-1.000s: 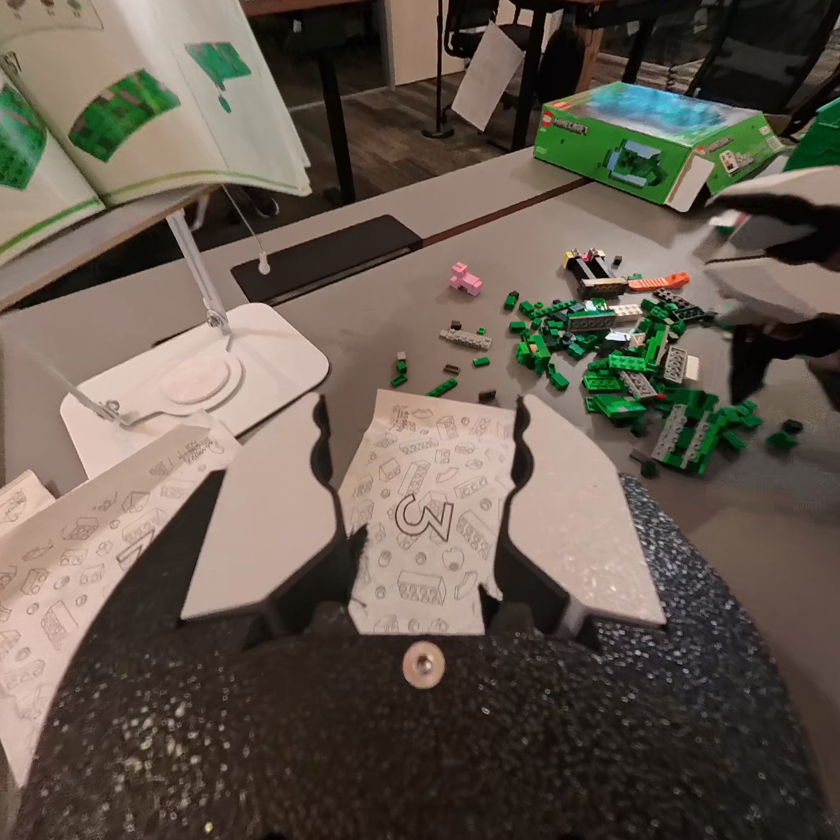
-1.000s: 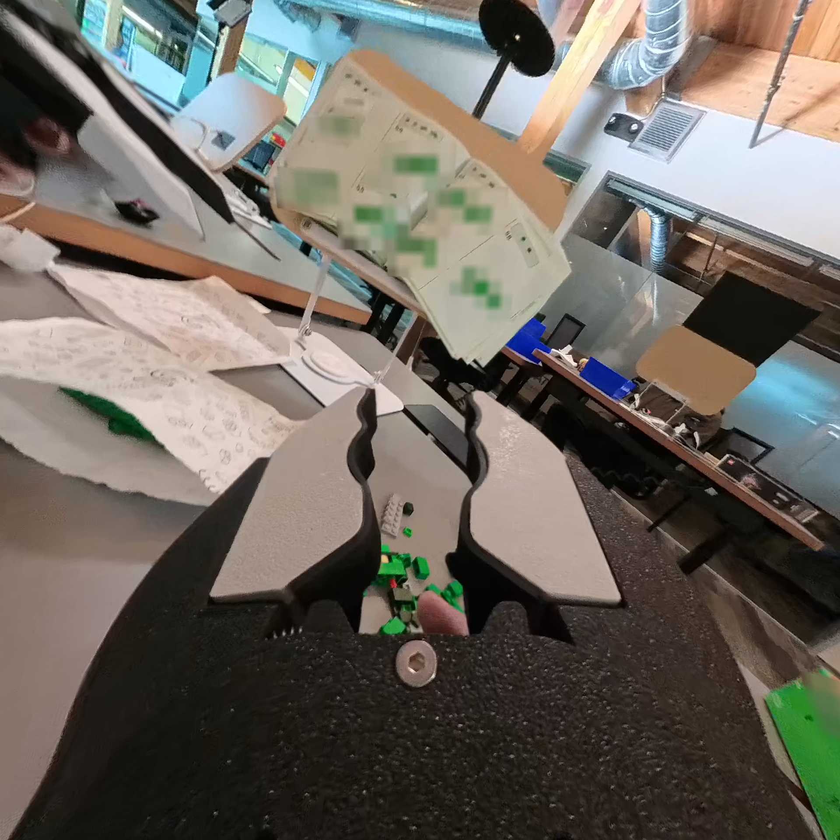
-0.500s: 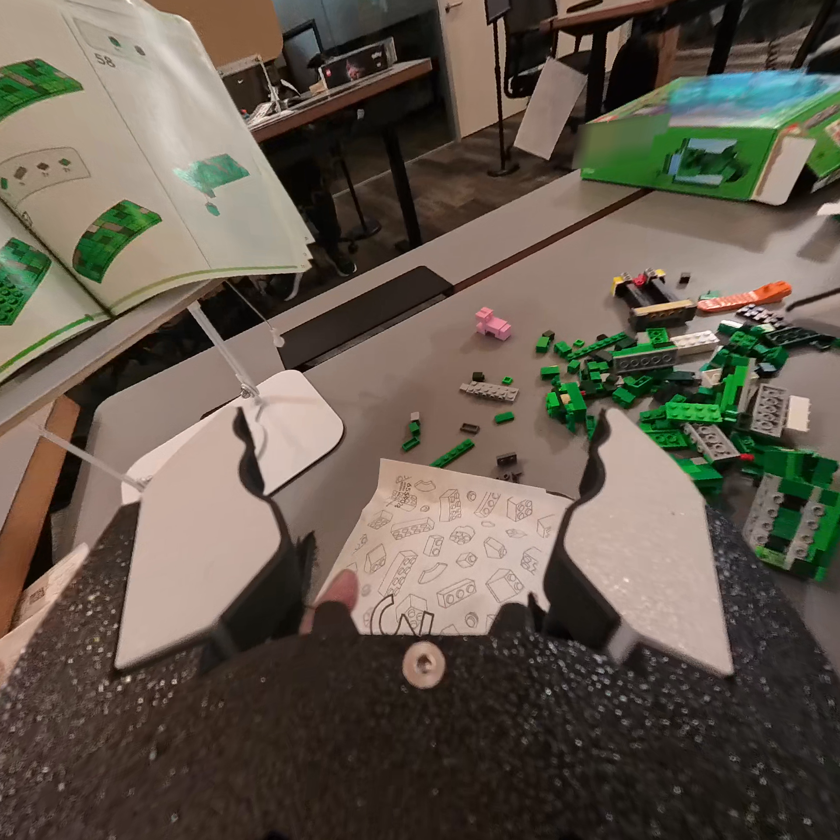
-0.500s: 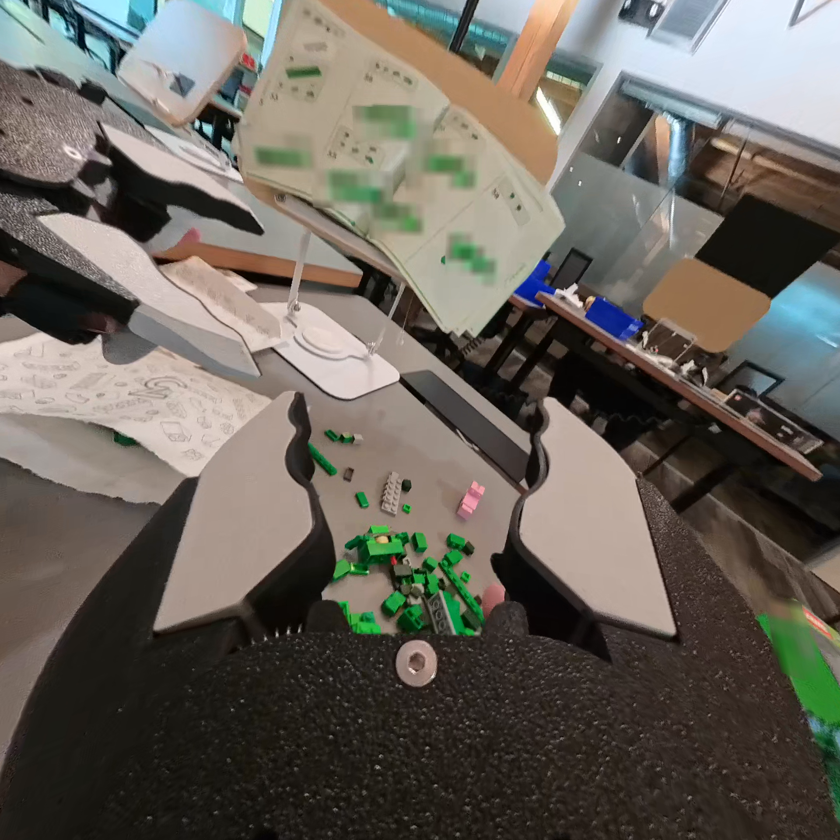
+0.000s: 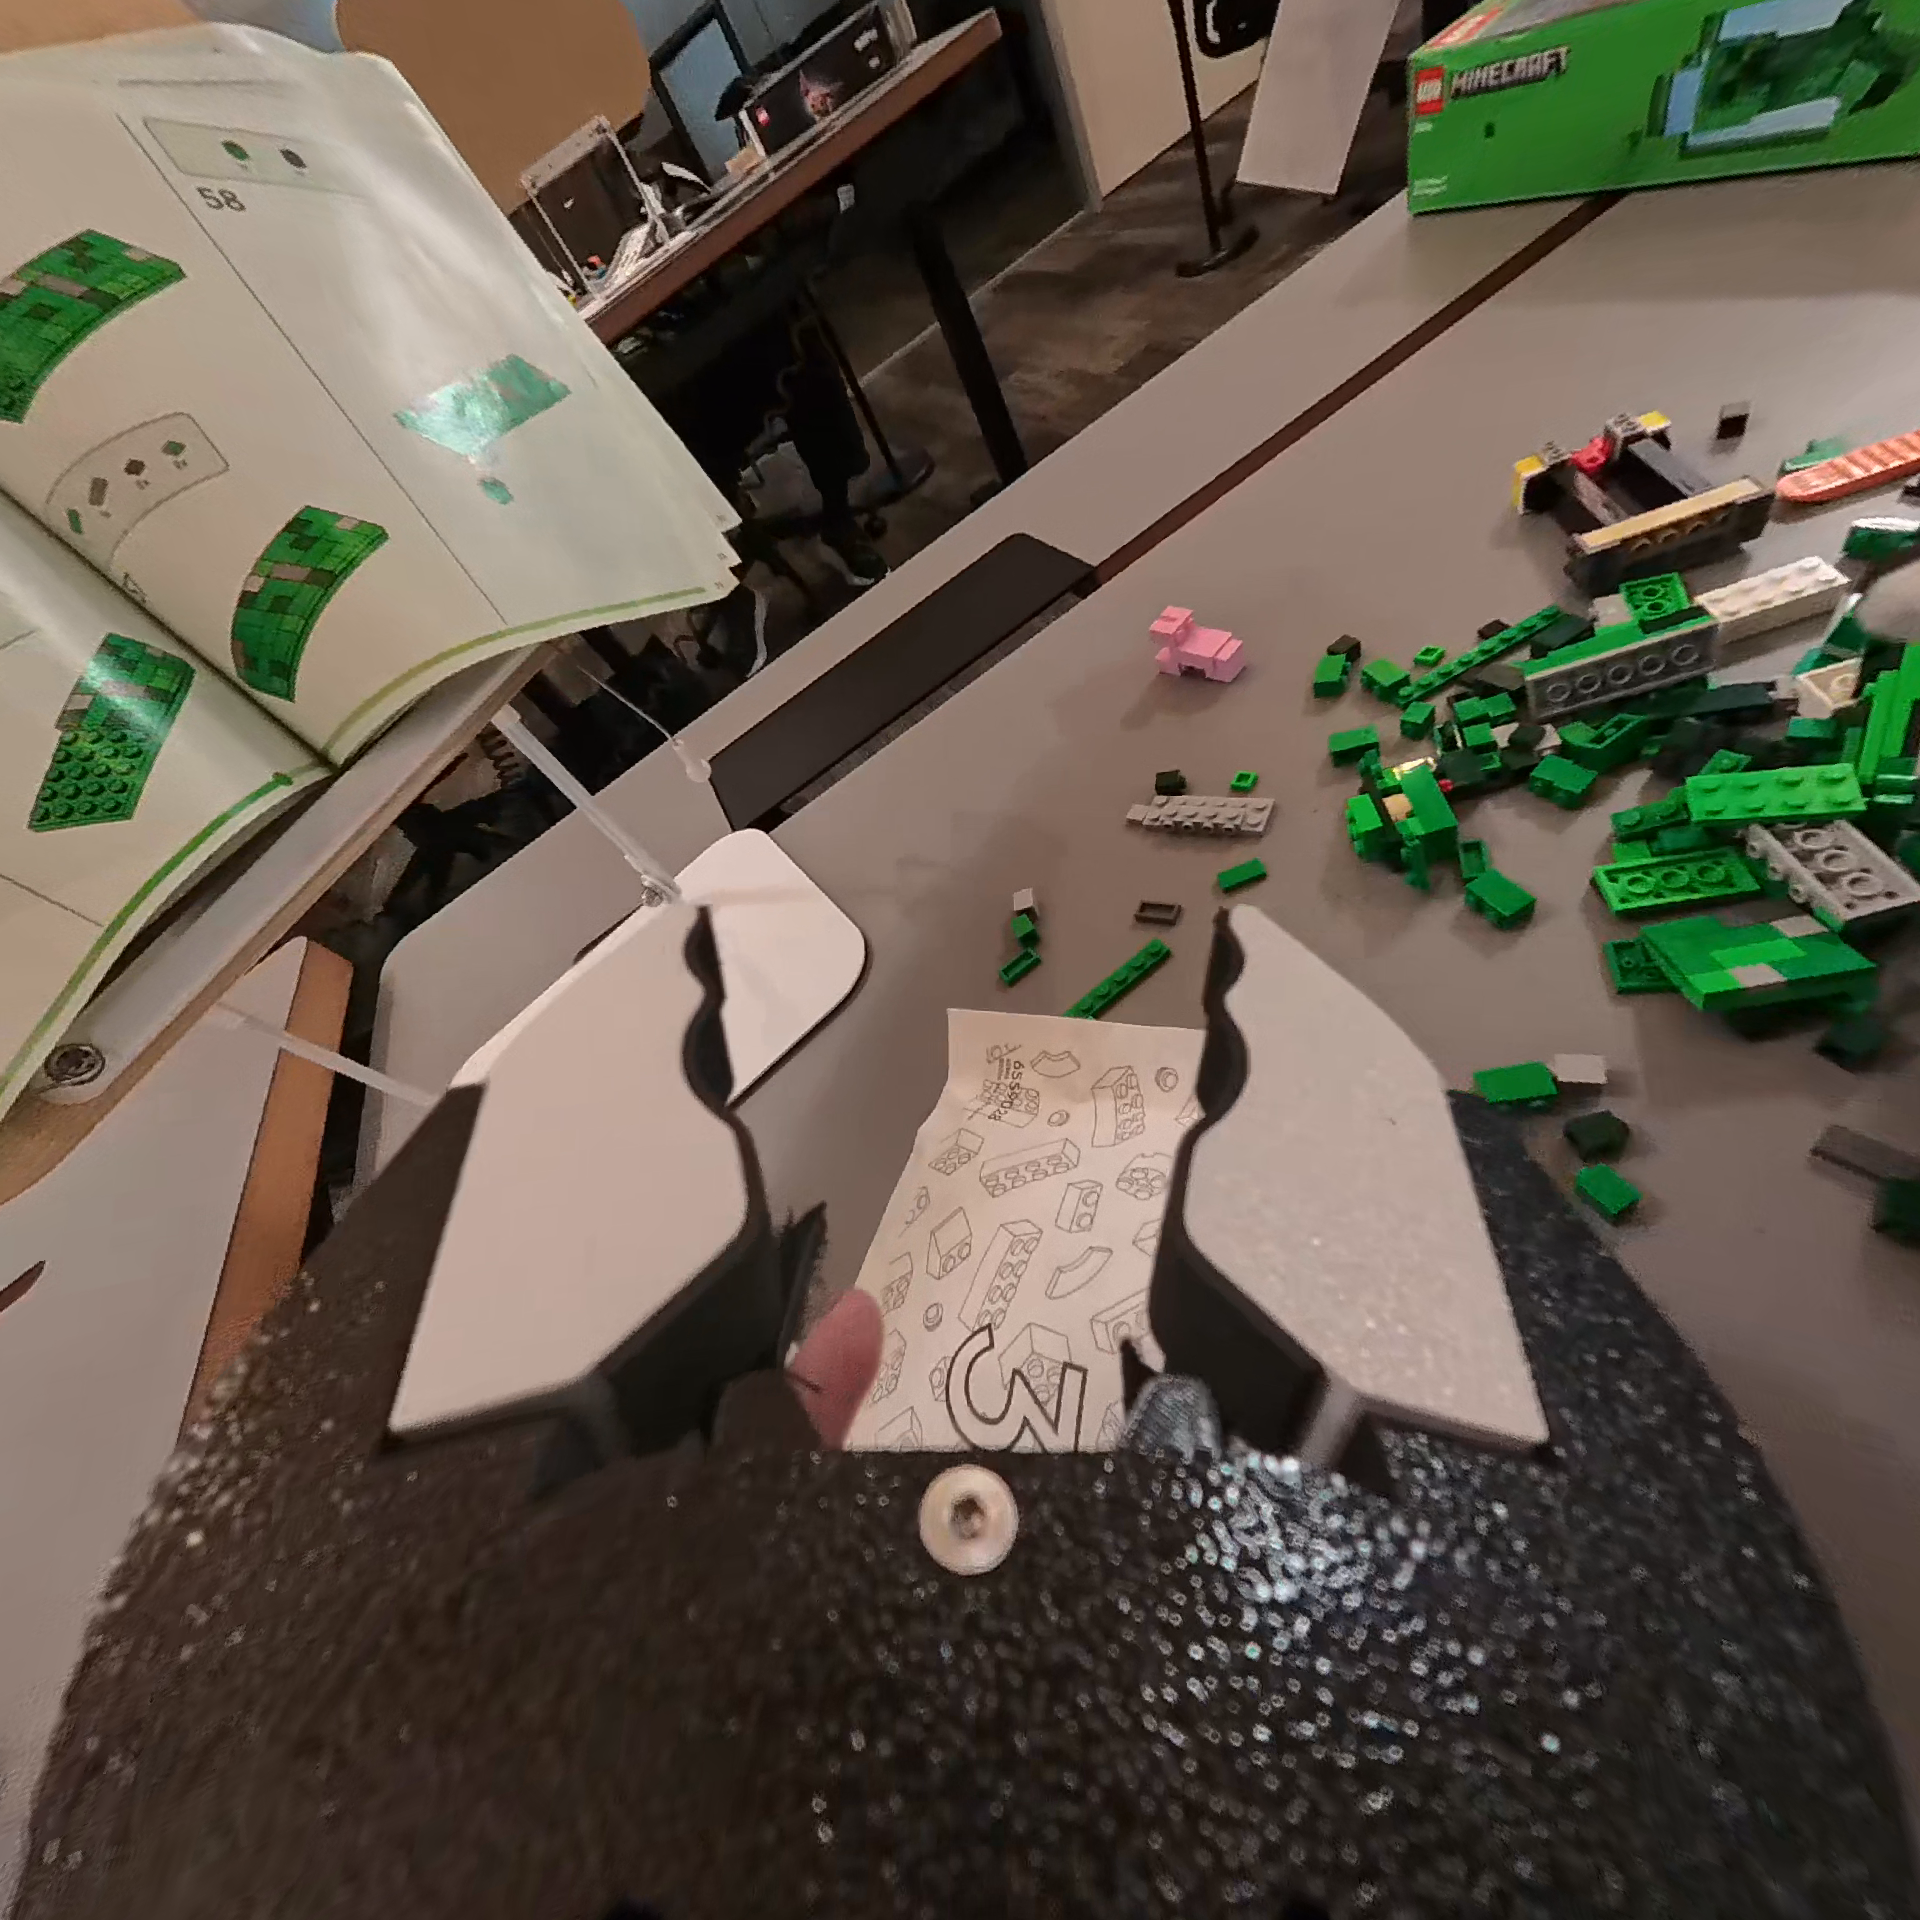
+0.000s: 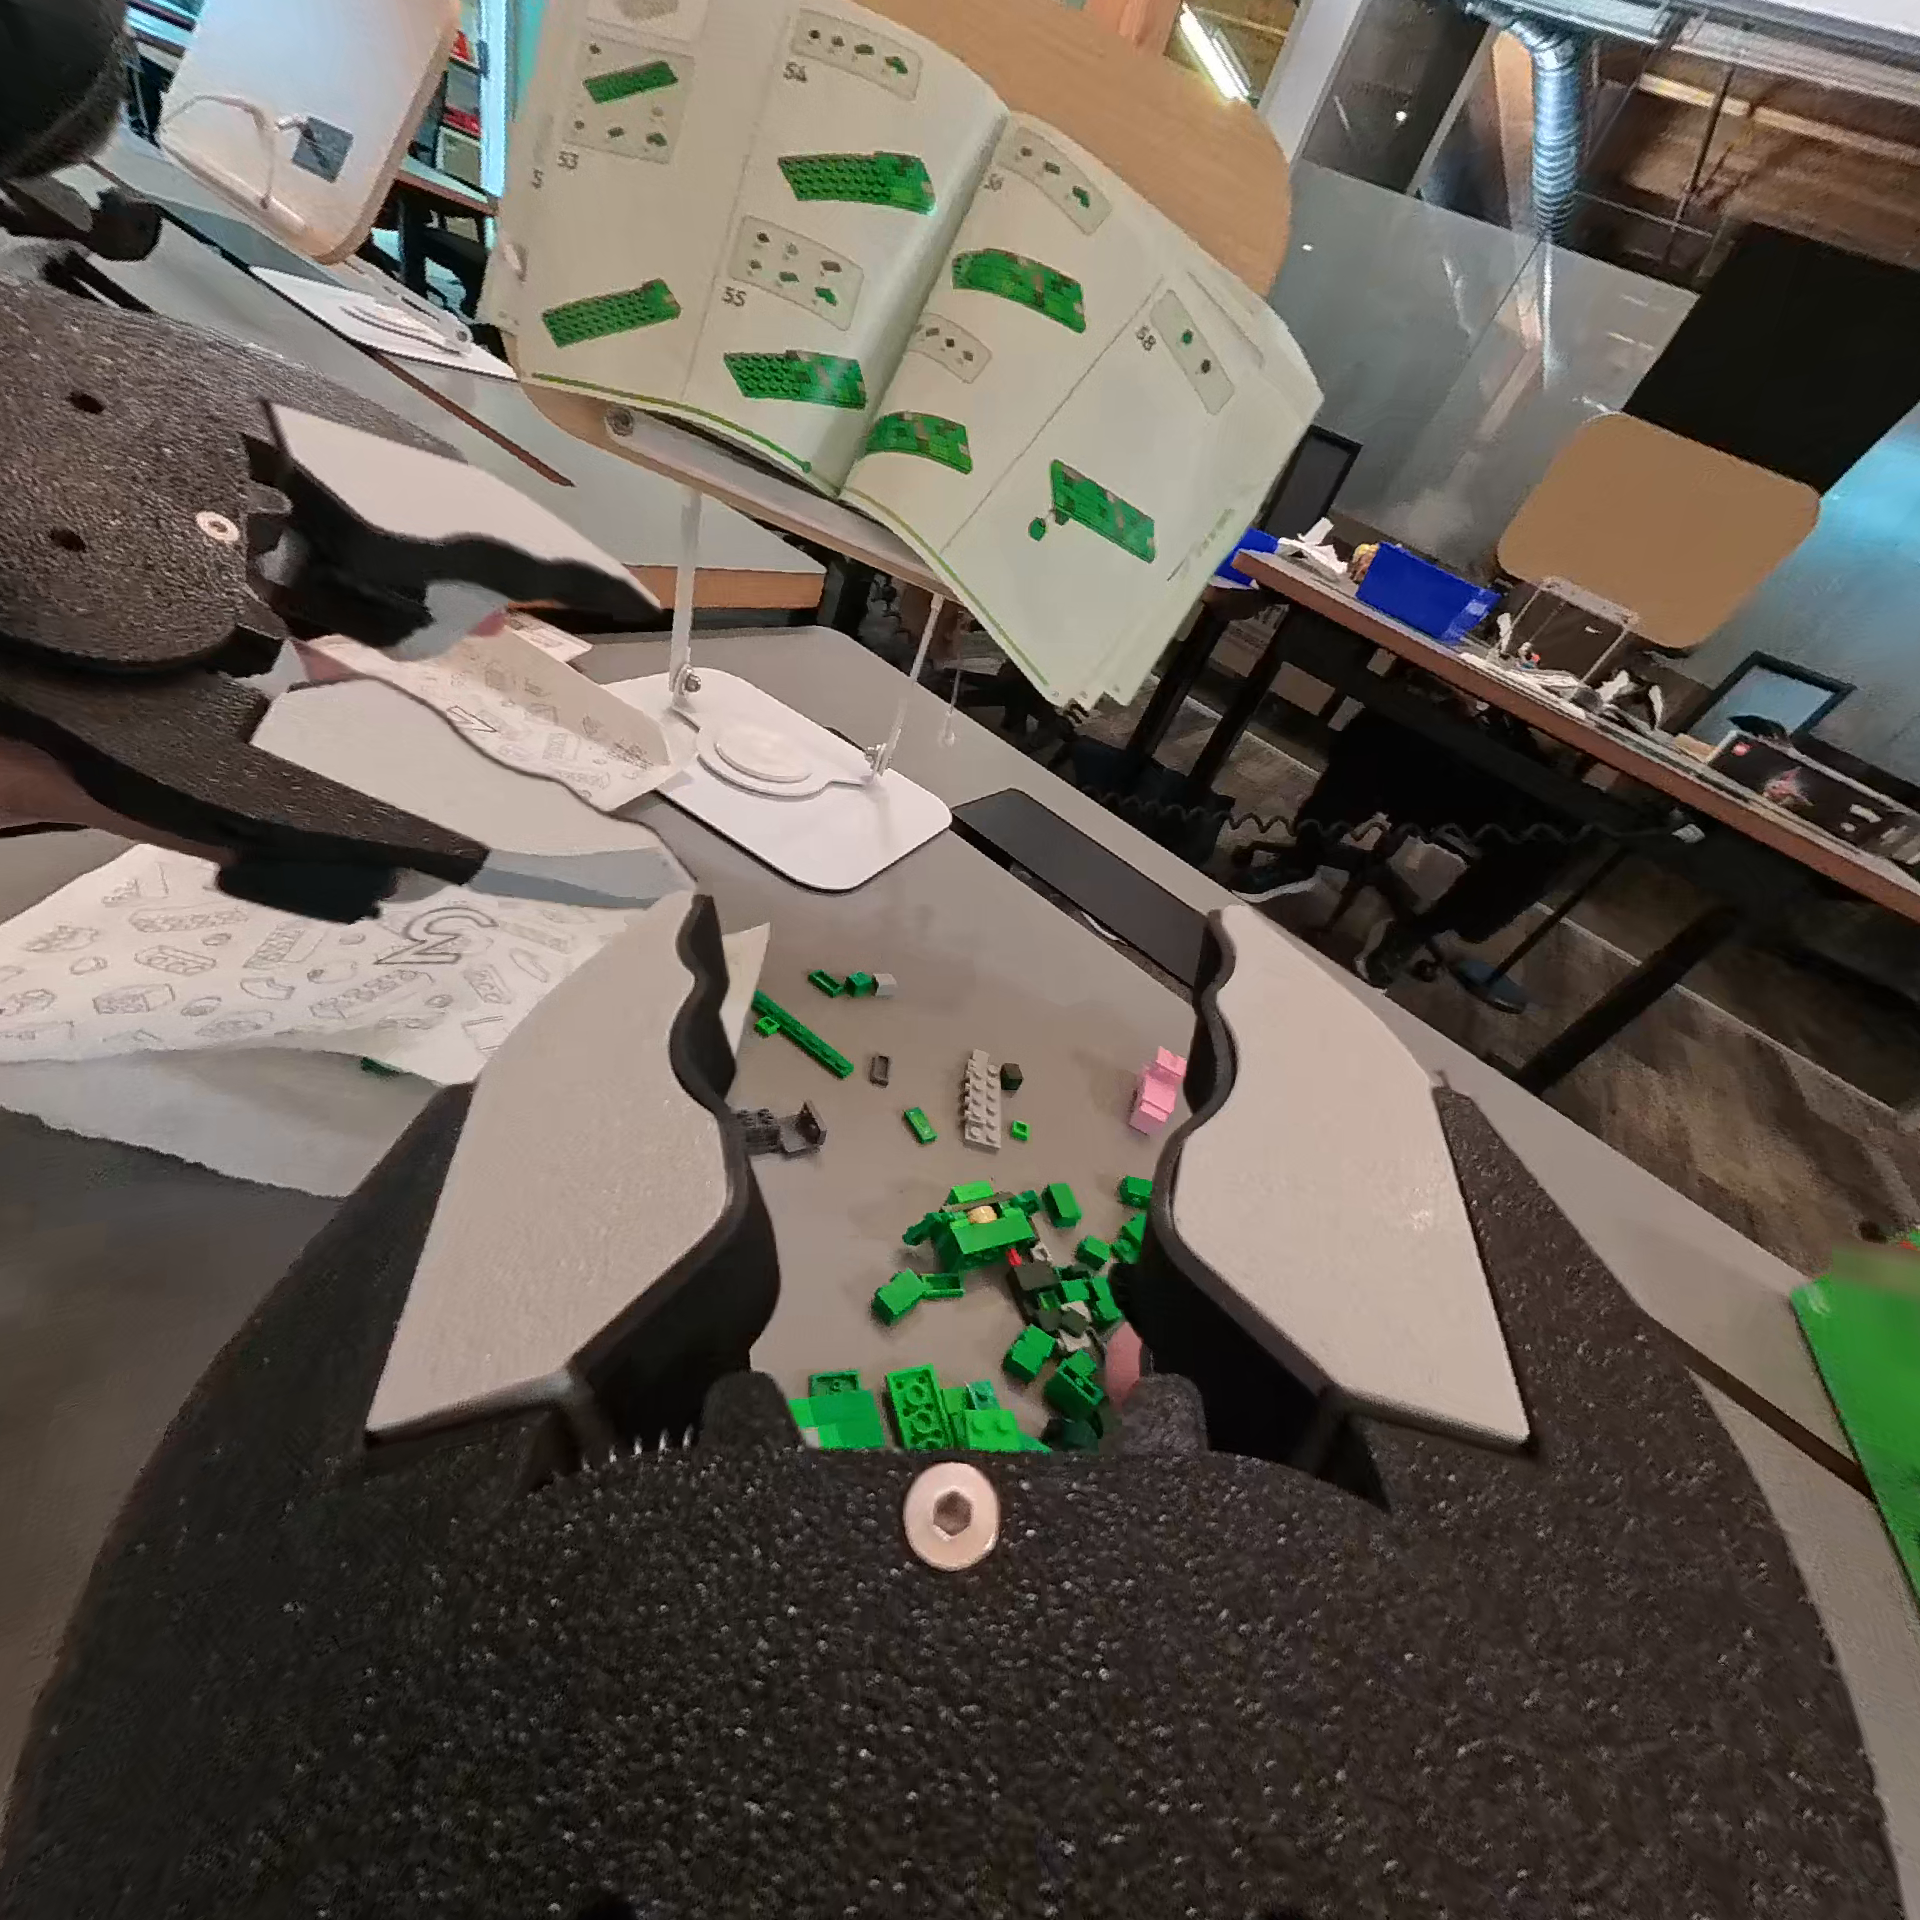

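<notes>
My left gripper (image 5: 961, 920) is open. A white paper bag printed with brick outlines (image 5: 1039, 1195) lies in the gap between its fingers, and a person's fingertip (image 5: 844, 1351) shows at its base. In the right wrist view the left gripper (image 6: 655, 727) hovers above the grey table with that bag (image 6: 540, 717) between its fingers. My right gripper (image 6: 961, 914) is open and empty, above a pile of loose green and grey bricks (image 6: 997, 1268). The pile (image 5: 1714, 831) lies to the right of the left gripper.
An open instruction booklet (image 6: 883, 291) rests on a stand with a white base (image 6: 810, 790). A second printed paper bag (image 6: 260, 987) lies flat on the table. A pink pig figure (image 5: 1195, 649), a grey plate (image 5: 1200, 816), an orange tool (image 5: 1849, 478) and a green box (image 5: 1662, 94) are on the table. From the left gripper's tips to the grey plate (image 5: 1200, 816) is close to 20 cm. My right wrist view (image 6: 977, 1097) looks at it from another angle.
Both grippers have opened wider. The right gripper has tilted down towards the brick pile. The left gripper has risen, with the paper bag still between its fingers.
</notes>
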A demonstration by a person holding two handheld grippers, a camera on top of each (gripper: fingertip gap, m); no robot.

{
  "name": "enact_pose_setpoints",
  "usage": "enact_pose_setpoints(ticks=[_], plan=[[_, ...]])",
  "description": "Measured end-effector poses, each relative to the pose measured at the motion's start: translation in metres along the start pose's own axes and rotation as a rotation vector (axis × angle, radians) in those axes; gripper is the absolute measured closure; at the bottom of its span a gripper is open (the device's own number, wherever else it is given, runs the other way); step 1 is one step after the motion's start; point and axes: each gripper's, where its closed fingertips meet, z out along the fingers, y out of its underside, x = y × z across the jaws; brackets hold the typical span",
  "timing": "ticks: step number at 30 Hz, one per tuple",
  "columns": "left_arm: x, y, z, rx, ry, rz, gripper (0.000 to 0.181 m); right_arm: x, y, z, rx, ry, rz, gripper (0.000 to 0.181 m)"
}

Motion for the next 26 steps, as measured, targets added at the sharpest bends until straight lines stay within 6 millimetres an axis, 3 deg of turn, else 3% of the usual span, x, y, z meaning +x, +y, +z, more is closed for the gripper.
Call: enact_pose_setpoints(ticks=[5, 10, 12, 16, 22, 26], plan=[[0.007, -0.011, -0.010, 0.036, 0.022, 0.033, 0.133, -0.008, -0.004, -0.007, 0.004, -0.047, -0.014, 0.098], [0.021, -0.026, -0.018, 0.052, 0.071, 0.005, 0.169, 0.000, -0.001, -0.028, 0.011, -0.096, -0.032, 0.118], [0.034, -0.036, -0.022, 0.070, 0.134, -0.032, 0.173, 0.009, 0.001, -0.036, 0.014, -0.095, -0.022, 0.121], [0.036, -0.048, -0.021, 0.071, 0.099, -0.061, 0.175, 0.026, -0.002, -0.046, 0.044, -0.092, 0.032, 0.122], [0.056, -0.060, -0.008, 0.036, 0.123, -0.059, 0.169, 0.026, -0.010, -0.059, 0.087, -0.131, 0.037, 0.122], [0.073, -0.063, 0.001, 0.023, 0.148, -0.074, 0.153, 0.027, -0.010, -0.063, 0.095, -0.148, 0.046, 0.122]])
